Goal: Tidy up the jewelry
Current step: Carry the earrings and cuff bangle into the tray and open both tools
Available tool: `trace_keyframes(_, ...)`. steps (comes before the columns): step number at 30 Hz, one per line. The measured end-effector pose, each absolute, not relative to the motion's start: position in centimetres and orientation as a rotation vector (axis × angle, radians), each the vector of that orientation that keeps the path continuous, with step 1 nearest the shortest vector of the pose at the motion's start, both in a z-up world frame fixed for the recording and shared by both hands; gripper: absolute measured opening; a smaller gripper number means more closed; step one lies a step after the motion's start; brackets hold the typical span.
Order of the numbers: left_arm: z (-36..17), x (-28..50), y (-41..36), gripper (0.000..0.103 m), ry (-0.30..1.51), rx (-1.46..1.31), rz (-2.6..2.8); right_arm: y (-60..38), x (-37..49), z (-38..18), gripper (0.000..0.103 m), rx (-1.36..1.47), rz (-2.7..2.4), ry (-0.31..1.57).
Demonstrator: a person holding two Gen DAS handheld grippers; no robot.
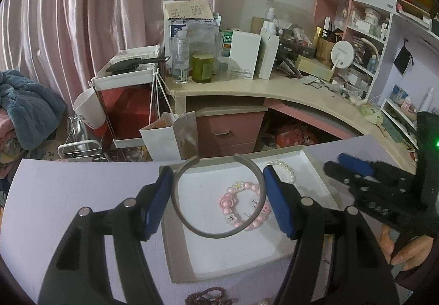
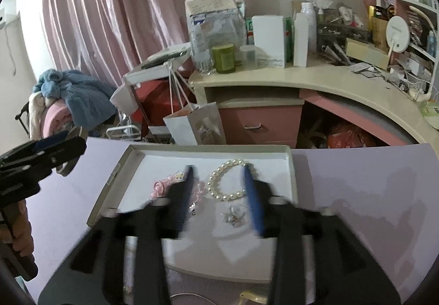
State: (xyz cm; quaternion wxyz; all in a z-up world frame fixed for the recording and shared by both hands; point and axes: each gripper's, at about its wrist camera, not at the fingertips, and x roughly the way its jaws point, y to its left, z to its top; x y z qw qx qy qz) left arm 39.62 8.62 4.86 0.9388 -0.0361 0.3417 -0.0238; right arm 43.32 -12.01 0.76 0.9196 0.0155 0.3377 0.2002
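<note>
My left gripper [image 1: 218, 176] is shut on a grey open bangle [image 1: 216, 235], its blue pads [image 1: 157, 200] pressing the bangle's two sides, and holds it over a shallow white-lined box [image 1: 170, 250]. In the box lie a pink bead bracelet [image 1: 227, 202] and a white pearl bracelet [image 1: 288, 170]. In the right wrist view my right gripper [image 2: 218, 170] is open and empty above the box [image 2: 293, 176], its fingers either side of the pearl bracelet [image 2: 216, 189]. The pink bracelet [image 2: 164, 184] and small silver pieces [image 2: 233, 214] lie beside it.
The box stands on a lilac table [image 1: 82, 189]. Dark red beads [image 1: 205, 296] lie at the near edge. Behind are a cluttered curved desk [image 1: 247, 88], pink drawers [image 1: 227, 132], a paper bag [image 1: 170, 137], shelves [image 1: 370, 30] and pink curtains [image 1: 82, 17].
</note>
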Motion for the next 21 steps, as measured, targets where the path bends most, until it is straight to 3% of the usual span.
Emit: trace_keyframes(21,-1.6,42.5,9.4,0.067,0.806,-0.121,-0.002,-15.8,42.5,-0.8,0.047,0.116,0.341,0.747)
